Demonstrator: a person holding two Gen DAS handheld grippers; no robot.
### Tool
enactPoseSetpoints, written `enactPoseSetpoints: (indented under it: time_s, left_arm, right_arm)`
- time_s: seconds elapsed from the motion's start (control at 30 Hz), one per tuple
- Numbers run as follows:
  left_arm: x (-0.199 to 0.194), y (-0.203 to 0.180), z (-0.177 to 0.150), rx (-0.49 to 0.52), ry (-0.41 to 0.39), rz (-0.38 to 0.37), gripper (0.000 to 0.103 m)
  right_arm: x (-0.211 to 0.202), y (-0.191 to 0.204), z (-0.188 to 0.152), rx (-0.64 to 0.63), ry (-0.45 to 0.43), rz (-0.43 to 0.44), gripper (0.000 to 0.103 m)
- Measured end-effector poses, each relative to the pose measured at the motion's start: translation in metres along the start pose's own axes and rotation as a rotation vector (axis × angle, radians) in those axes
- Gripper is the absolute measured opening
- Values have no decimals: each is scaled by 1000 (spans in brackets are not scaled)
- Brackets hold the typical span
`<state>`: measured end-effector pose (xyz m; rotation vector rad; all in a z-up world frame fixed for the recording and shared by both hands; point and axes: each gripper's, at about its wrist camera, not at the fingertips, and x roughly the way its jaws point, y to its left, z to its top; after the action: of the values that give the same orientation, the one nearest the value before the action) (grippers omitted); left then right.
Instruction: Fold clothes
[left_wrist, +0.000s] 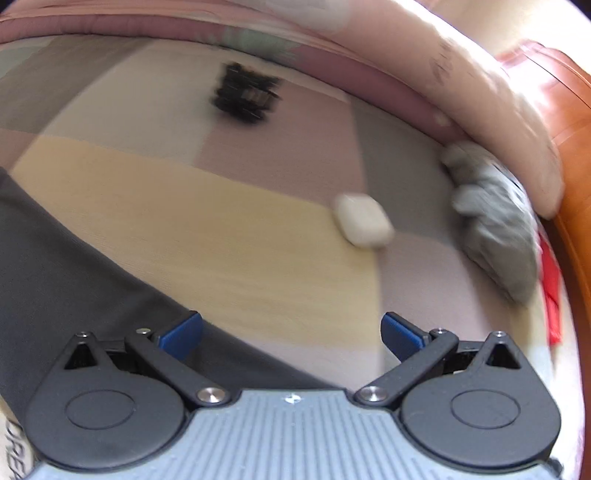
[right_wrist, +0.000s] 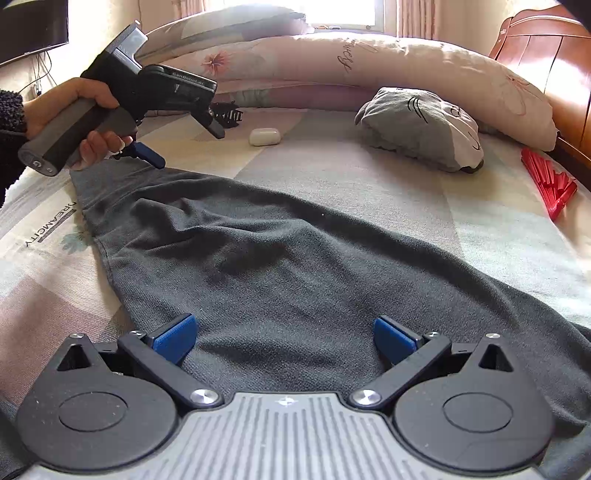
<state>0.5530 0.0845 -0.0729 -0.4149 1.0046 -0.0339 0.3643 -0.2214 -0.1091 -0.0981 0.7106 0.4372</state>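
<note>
Right gripper (right_wrist: 282, 338) jaws wide, hovering over dark grey garment (right_wrist: 295, 266) spread on bed (right_wrist: 498, 229). Left gripper (left_wrist: 291, 330) jaws wide too, near far corner. Looks soft, floppy, light; grab edges/corners.

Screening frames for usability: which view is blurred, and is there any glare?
Left wrist view: motion blur smears the white case and black clip, though the left gripper stays sharp. Right wrist view: crisp, but the window is blown out.
</note>
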Motion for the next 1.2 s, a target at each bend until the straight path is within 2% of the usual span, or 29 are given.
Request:
enactPoseSetpoints:
  time_s: [0.1,0.17,0.33,0.4,0.5,0.63,0.7,0.77,0.87,0.97,1.07,1.2]
  left_arm:
    - [2,-20,-18,75,67,-55,102]
    - [7,-23,-24,95,77,-41,102]
    - [15,-10,-4,-4,-9,40,101]
    - [9,-16,-1,-7,-11,27,101]
    - [-3,-41,-12,66,9,-49,101]
    - [-9,-83,-49,177,148,-222,102]
    - [-6,-96,-64,207,193,-265,102]
    - [2,-102,-72,234,198,-239,102]
    - [15,-98,-74,212,172,-113,100]
    - [6,-96,-72,141,148,-111,100]
    - [-1,-111,-83,179,174,-152,101]
    - [-5,-136,-106,260,213,-206,102]
  right_arm:
    - [0,-1,0,5,0,3,103]
    - [0,-2,0,8,0,5,103]
    - [0,-1,1,8,1,6,103]
    - [0,-1,1,8,5,6,103]
    - [-3,-4,4,36,18,11,103]
    - [-11,-6,8,65,43,-10,103]
    - [-15,-8,10,75,57,-23,103]
    - [-20,-10,11,83,72,-33,103]
    - [-26,-18,13,81,90,-60,103]
    - [-38,-35,14,101,65,-75,103]
    - [-47,-60,15,159,35,-109,103]
    - [-43,-98,9,262,54,-185,103]
